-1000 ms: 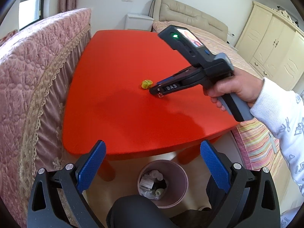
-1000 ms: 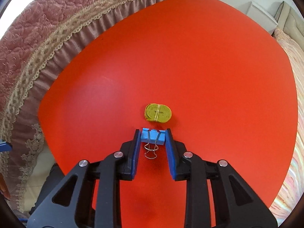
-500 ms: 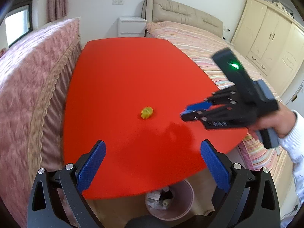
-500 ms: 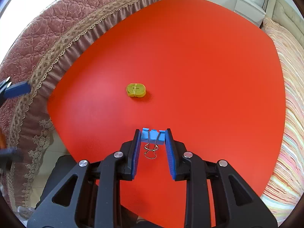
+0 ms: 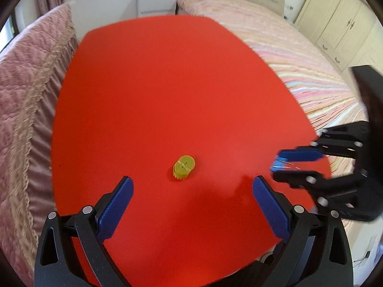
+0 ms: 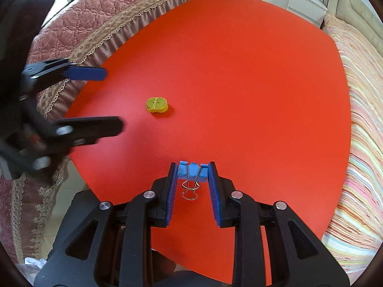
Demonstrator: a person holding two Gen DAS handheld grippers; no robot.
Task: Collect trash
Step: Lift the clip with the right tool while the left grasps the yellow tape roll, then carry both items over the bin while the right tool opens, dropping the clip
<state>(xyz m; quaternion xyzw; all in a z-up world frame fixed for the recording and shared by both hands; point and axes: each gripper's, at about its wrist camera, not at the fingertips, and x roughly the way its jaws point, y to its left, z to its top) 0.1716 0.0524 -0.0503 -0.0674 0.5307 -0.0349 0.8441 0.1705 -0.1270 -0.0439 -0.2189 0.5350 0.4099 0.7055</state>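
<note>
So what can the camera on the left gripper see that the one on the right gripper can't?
Only the left wrist view shows the cream wardrobe beyond the bed and the left gripper from behind, open with nothing between its pads. Only the right wrist view shows clearly the blue binder clip pinched in the right gripper; the left view catches it only as a blur. Both show the red table, the small yellow item lying on it, the pink quilted cover, the striped bed and the white nightstand.
</note>
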